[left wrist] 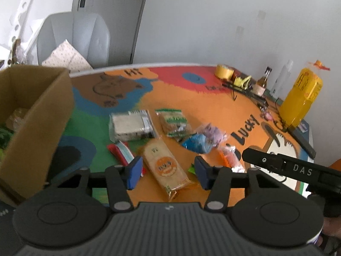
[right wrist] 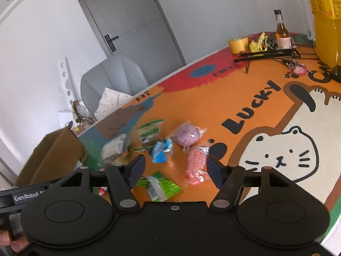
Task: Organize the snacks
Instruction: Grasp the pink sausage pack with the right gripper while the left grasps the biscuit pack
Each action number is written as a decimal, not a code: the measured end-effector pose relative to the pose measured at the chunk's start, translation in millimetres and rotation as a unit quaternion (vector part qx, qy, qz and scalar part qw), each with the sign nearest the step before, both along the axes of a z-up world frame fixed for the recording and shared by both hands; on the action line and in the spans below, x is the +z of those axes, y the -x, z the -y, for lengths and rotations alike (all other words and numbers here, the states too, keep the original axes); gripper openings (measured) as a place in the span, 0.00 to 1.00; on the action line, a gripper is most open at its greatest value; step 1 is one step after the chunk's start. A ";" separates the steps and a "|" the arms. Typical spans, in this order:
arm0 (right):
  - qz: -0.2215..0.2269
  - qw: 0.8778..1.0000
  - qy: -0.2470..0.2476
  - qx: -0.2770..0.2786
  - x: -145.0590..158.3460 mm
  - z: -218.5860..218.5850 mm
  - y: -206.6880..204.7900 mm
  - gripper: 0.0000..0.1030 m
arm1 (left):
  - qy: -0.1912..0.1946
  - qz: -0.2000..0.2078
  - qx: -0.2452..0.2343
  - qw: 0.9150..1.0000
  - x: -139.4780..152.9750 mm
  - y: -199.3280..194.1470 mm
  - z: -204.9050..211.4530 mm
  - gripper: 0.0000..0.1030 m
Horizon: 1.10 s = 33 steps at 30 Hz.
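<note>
Between our left gripper's (left wrist: 168,171) spread, empty fingers lies a long orange-labelled cracker pack (left wrist: 165,166), flat on the table (left wrist: 213,111). Just left of the left finger (left wrist: 133,172) we see a red-and-white packet (left wrist: 121,152); beyond the fingers sit a clear-wrapped grey bar pack (left wrist: 130,125), a green-printed biscuit pack (left wrist: 173,121) and a blue packet (left wrist: 197,143). Far left of the fingers stands an open cardboard box (left wrist: 38,117).

Our right gripper (right wrist: 175,171) is also released, fingers wide apart and holding nothing. A green packet (right wrist: 161,186) lies between them close in, and a pink packet (right wrist: 196,165) sits just inside the right finger (right wrist: 214,171). Farther out rests a lilac packet (right wrist: 186,135). Well beyond, a yellow bag (right wrist: 327,21) stands by the wall.
</note>
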State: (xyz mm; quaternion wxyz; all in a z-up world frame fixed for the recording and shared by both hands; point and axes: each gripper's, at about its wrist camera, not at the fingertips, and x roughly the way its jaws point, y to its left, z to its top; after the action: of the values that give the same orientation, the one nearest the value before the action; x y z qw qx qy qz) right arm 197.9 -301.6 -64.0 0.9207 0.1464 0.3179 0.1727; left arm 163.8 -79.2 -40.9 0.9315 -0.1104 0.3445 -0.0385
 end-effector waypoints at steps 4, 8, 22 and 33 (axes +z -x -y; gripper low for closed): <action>-0.006 1.000 0.011 -0.001 -9.8 0.8 -8.5 0.60 | 0.000 -0.018 -0.001 1.000 -13.2 -12.8 5.3 0.50; -0.017 1.000 0.013 0.000 -20.5 1.0 -19.8 0.56 | -0.004 -0.033 -0.001 0.999 -24.3 -26.4 10.3 0.49; -0.009 0.998 0.058 0.019 -36.2 -12.0 -38.7 0.41 | -0.022 -0.044 0.011 0.999 -44.9 -50.3 18.9 0.41; 0.003 0.998 0.059 0.036 -23.7 -15.3 -25.5 0.17 | -0.015 -0.021 0.012 1.000 -26.7 -35.7 11.9 0.32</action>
State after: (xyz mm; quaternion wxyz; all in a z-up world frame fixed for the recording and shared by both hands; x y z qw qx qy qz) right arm 223.3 -286.2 -87.6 0.9219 0.0792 0.3297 0.1873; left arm 199.4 -91.1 -67.6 0.9259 -0.1013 0.3635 -0.0193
